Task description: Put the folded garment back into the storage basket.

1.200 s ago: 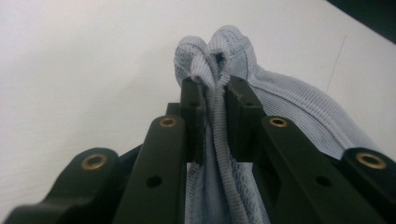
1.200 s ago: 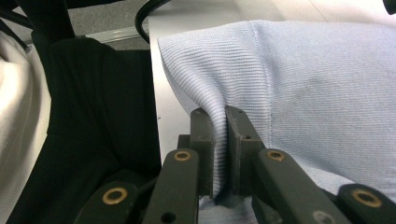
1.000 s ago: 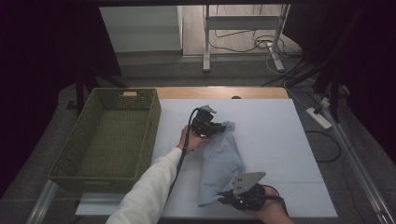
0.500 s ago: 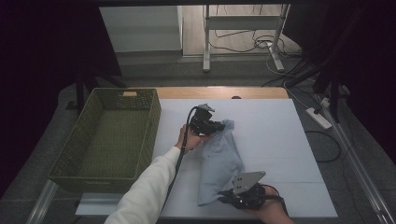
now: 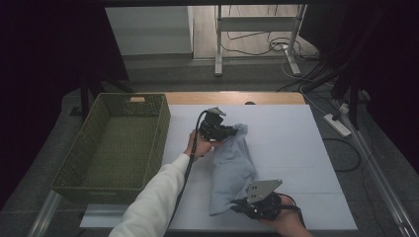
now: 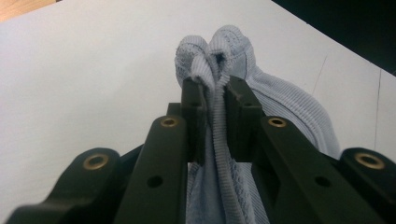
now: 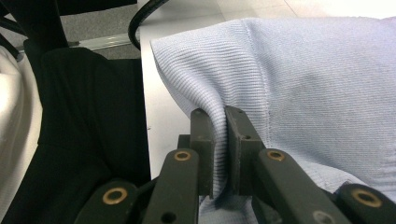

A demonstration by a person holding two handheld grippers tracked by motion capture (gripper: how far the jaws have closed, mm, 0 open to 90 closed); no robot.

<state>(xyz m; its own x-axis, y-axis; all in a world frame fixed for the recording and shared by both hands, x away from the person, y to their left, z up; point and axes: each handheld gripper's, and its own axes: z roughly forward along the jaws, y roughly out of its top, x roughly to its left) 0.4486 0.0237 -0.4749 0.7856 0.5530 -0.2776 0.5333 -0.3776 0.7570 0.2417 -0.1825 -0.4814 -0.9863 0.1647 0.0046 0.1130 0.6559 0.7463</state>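
At centre frame, a pale blue ribbed garment (image 5: 232,168) lies bunched on the white counter (image 5: 296,148).
Soft, light, limp: left gripper (image 5: 228,131) and right gripper (image 5: 242,206) jaws each pinch a gathered edge fold.

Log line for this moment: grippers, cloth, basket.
left gripper: shut on blue cloth, far end | right gripper: shut on cloth, near end | cloth: on white table | green basket: left of cloth

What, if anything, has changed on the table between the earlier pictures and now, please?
Very little. The left gripper, at the far end of the light blue garment, has eased slightly toward the far side, and the cloth bunches there a bit more. Nothing was taken or released: both it and the right gripper stay clamped on the fabric. The green basket and white table are unchanged.
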